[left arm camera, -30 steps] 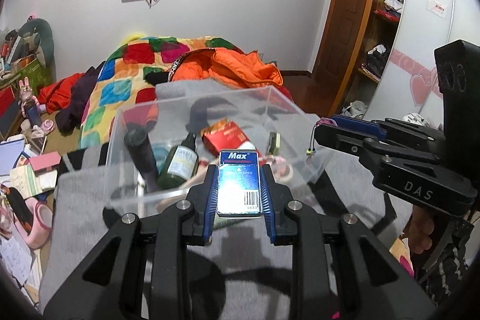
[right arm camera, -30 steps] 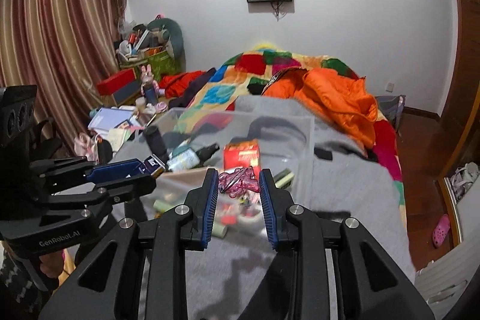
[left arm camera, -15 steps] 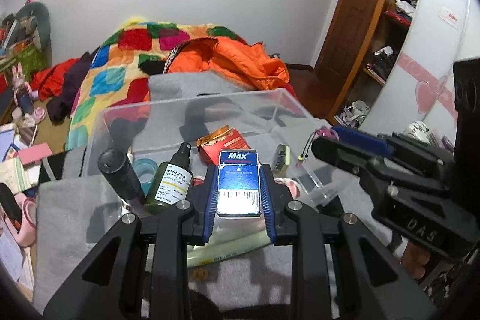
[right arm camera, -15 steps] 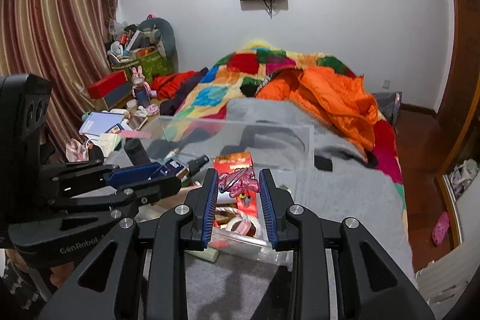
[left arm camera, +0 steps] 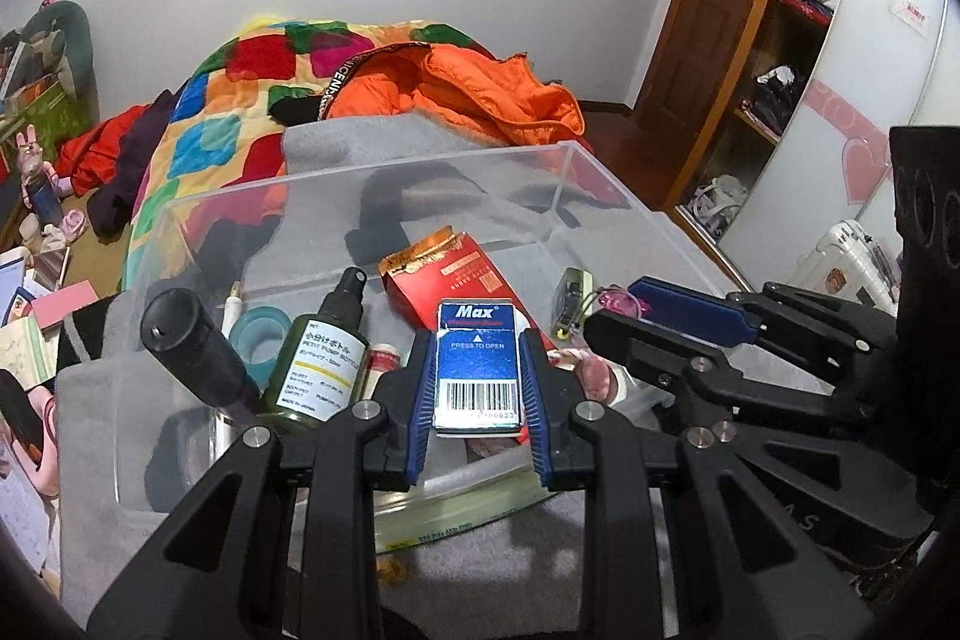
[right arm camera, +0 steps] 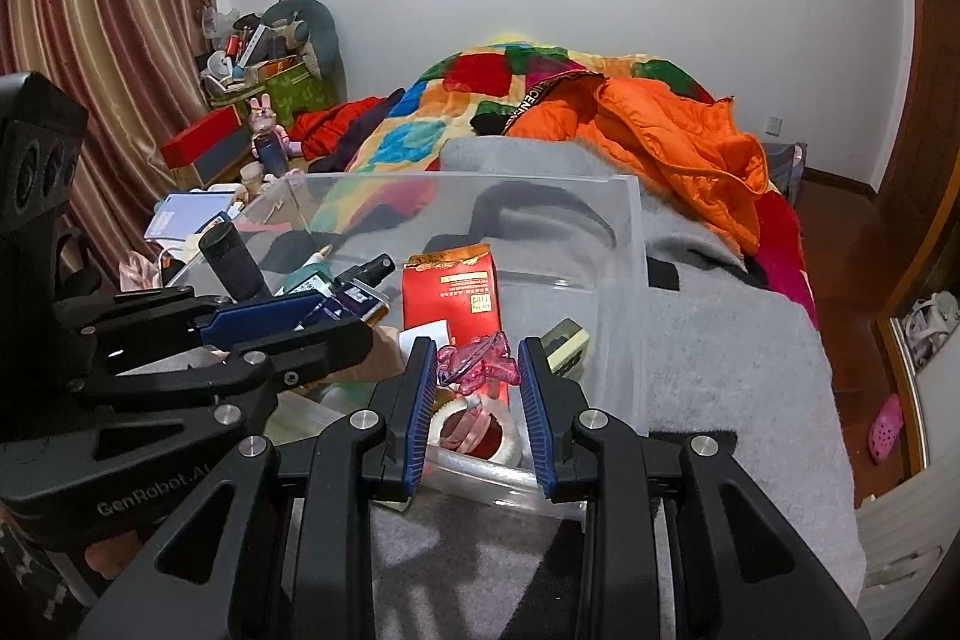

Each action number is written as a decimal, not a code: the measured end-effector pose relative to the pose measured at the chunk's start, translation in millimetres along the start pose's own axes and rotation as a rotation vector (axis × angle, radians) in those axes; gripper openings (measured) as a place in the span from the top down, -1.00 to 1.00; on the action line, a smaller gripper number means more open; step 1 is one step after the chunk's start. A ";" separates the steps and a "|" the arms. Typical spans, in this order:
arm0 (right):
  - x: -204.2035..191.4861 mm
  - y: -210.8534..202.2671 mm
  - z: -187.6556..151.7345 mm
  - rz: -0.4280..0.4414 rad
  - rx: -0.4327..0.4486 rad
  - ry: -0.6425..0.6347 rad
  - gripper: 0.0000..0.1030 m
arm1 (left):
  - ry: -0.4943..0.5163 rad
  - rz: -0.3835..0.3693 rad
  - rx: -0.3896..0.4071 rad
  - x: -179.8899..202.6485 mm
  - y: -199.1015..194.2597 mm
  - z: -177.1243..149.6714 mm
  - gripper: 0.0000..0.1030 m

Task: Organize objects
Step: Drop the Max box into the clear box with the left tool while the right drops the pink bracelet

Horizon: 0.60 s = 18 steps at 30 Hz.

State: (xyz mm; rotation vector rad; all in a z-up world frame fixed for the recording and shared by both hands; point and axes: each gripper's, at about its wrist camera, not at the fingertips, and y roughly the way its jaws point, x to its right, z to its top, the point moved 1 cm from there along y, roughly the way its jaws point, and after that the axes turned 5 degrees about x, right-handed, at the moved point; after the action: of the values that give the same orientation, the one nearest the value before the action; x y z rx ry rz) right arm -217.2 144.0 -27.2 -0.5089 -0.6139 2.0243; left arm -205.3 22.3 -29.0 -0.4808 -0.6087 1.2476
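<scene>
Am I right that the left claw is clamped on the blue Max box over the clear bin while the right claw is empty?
Not quite. The right claw is not empty: the right wrist view shows it shut on a pink trinket. The left claw does clamp the blue Max box over the clear bin.

Colour reference:
- Small box (left arm camera: 477, 367): blue face, white "Max" lettering, white barcode panel.
- Charm (right arm camera: 478, 368): translucent pink.
- Storage bin (left arm camera: 606, 184): clear.
- Packet (right arm camera: 451, 292): red, gold top edge.
- Spray bottle (left arm camera: 318, 367): dark green, white label, black cap.
- Tape roll (left arm camera: 262, 340): teal.
- Blanket (right arm camera: 720, 340): plain grey.
- Quilt (left arm camera: 240, 100): patchwork of red, green, blue, orange, yellow.
- Jacket (right arm camera: 672, 130): bright orange.
- Curtain (right arm camera: 102, 10): vertical maroon and gold stripes.
- Gripper finger pads (left arm camera: 420, 415): blue on black bodies.
</scene>
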 end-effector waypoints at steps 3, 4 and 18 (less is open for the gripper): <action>-1.2 -0.6 -0.7 0.000 -0.001 -0.002 0.50 | -0.001 -0.002 0.000 0.7 -1.8 -0.5 0.49; -1.7 -1.2 -1.1 -0.003 -0.001 -0.004 0.50 | -0.002 -0.005 0.001 0.9 -2.7 -0.4 0.49; -0.8 -34.0 -3.1 0.014 0.036 0.004 0.16 | 0.004 0.020 0.086 5.8 -47.6 0.6 0.20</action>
State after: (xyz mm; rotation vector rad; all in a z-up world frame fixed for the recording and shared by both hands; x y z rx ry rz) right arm -192.5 159.1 -9.1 -0.4971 -0.5717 2.0439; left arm -170.2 15.8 3.0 -0.4179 -0.5459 1.2861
